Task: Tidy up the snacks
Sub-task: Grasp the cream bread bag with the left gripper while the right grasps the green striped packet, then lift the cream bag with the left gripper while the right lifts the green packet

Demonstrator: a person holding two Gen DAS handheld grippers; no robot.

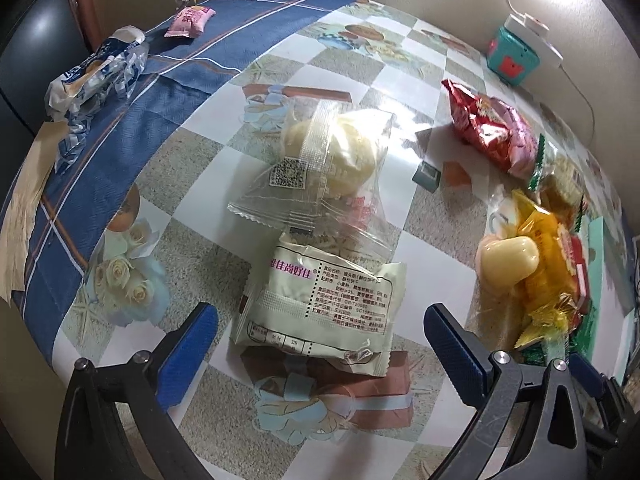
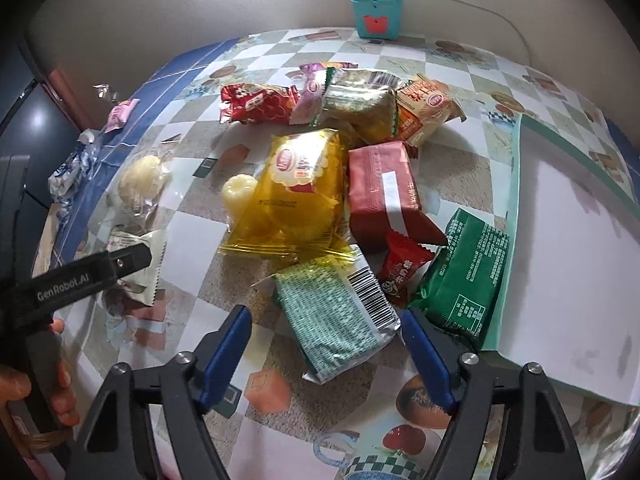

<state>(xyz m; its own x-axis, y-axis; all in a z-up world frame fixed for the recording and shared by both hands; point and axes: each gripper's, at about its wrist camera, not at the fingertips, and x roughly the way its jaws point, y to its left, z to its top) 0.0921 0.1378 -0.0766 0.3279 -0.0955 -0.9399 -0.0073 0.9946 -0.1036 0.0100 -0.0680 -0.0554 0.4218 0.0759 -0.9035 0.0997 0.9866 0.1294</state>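
While left gripper (image 1: 320, 324) straddles cream packet (image 1: 320, 300), untouched.

Table (image 2: 460, 168), under a checked printed cover, blue-bordered at the frame's left, is carrying: red packet (image 2: 256, 102), yellow packet (image 2: 296, 192), brick-red pack (image 2: 380, 188), pale green packet (image 2: 336, 320) lower centre, dark green pack (image 2: 464, 272), white sheet (image 2: 572, 272) at right, teal box (image 2: 376, 14) at top, cream packet (image 1: 320, 304) lying centre of the left view.
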